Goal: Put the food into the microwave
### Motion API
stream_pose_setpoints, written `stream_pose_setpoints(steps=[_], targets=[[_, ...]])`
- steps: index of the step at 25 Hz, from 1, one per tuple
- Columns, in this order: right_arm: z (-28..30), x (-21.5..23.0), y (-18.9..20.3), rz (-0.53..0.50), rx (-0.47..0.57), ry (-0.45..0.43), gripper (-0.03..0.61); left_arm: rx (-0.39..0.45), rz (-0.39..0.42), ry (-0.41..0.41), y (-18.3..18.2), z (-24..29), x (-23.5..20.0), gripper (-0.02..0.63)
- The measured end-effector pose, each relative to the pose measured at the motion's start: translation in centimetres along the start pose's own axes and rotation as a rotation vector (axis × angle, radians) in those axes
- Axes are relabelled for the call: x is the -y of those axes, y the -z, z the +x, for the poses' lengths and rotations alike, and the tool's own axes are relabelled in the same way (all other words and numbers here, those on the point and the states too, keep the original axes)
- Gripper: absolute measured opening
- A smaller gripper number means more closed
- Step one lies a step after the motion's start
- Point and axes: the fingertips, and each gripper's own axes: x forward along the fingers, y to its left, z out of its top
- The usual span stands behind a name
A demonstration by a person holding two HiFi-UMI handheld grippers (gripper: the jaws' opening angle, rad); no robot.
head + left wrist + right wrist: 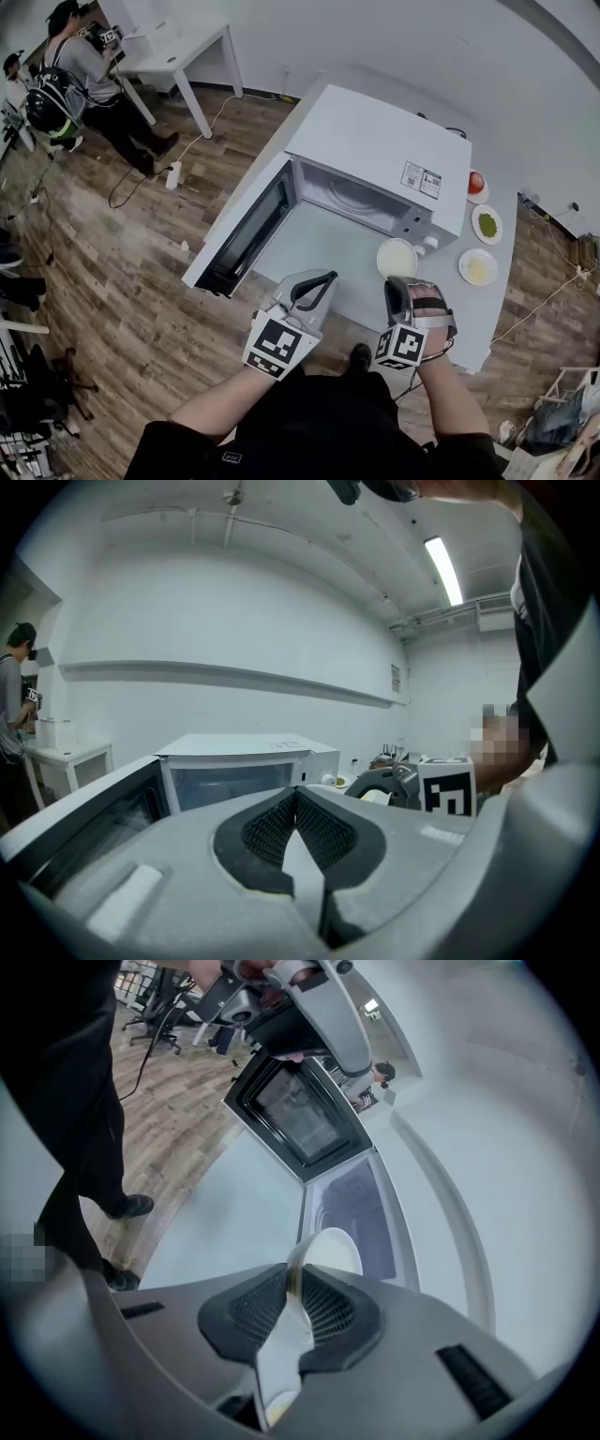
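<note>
Right gripper [294, 1290] is clamped on the near rim of a small white plate [334, 1249] carrying pale yellowish food, with its ribbed pads pressed on either side of the rim. In the head view this plate [396, 257] sits over the counter [314, 246], just in front of the microwave [380, 145] and near its right front corner; whether it touches the counter cannot be told. The microwave door [242, 236] stands swung open to the left, showing the cavity. The left gripper [295, 803] has its jaws pressed together with nothing between them, and it hangs over the counter's near edge to the left of the plate. On the counter to the right of the microwave lie three more small plates in a row: one with something red [477, 184], one with green food [487, 225] and one with yellow food [477, 269].
</note>
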Motion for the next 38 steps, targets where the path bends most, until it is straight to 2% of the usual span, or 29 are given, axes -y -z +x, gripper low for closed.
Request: stream_pose_setpoints(steps=[6, 18, 24, 32, 38], targets=[[2.2, 1.4, -5.4, 0.070, -0.016, 0.013, 0.061, 0.007, 0.060, 0.042, 0.1, -2.1, -4.3, 0.008], [6.8, 4.3, -9.0, 0.065, 0.024, 0.007, 0.061, 0.044, 0.038, -0.012, 0.6, 0.7, -8.6, 0.008], [11.7, 5.7, -9.0, 0.083, -0.015, 0.012, 0.061, 0.059, 0.018, 0.029, 1.4, 3.5, -11.1, 0.008], [18.2, 6.5, -7.5, 0.119, -0.076, 0.015, 0.061, 0.048, -0.011, 0.002, 4.7, 7.6, -15.6, 0.008], [20.7, 6.7, -7.1, 0.141, -0.094, 0.016, 0.061, 0.042, -0.002, 0.013, 5.9, 9.3, -15.9, 0.008]])
